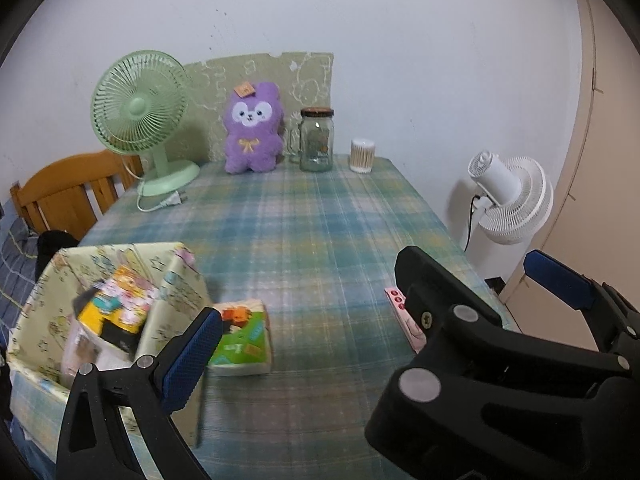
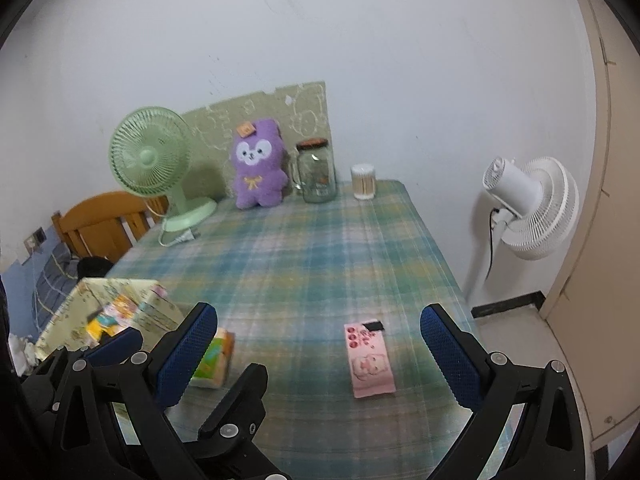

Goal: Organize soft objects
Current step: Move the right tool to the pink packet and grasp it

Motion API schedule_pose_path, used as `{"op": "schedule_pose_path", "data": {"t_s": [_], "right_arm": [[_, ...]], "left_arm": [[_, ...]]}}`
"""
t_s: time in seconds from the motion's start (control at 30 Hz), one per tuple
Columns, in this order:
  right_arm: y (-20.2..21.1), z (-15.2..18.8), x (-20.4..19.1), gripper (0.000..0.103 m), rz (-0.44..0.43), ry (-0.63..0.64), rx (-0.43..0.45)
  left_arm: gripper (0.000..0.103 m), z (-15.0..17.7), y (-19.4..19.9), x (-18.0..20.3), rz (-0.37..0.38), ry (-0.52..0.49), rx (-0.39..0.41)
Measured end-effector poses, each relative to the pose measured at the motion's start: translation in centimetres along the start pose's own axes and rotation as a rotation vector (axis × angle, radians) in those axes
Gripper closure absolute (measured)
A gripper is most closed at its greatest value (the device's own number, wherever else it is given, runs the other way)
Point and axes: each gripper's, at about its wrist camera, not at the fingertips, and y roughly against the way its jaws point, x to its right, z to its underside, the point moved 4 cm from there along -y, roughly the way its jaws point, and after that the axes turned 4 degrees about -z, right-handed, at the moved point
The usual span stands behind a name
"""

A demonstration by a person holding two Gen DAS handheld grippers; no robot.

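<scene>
- Sorting is partly done: the fabric basket (image 1: 52,320) at the desk's (image 1: 312,232) near-left corner already holds at least one colourful packet (image 1: 116,304).
- Remaining, by judgement: the green tissue pack (image 1: 242,338) lying just beside the basket, and the pink tissue pack (image 2: 370,360) lying flat, well apart to the right.
- Left hand-held gripper (image 1: 394,308): fingers spread wide, empty, hovering over the near desk edge.
- Right hand-held gripper (image 2: 318,354): fingers spread, empty, framing the pink tissue pack.
- A purple plush toy (image 1: 252,128) stands at the far edge; whether it belongs to the task is unclear.
</scene>
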Motion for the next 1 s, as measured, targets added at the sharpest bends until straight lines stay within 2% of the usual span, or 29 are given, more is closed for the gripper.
{"op": "schedule_pose_path", "data": {"t_s": [0.43, 1.0], "right_arm": [[-4.4, 2.2, 2.7, 0.001, 0.038, -0.006, -0.086], [-10.3, 4.2, 3.7, 0.022, 0.055, 0.008, -0.251]], "left_arm": [[0.001, 2.0, -4.2, 1.8, -0.009, -0.019, -0.085], [0.006, 3.5, -9.0, 2.0, -0.028, -0.009, -0.221]]}}
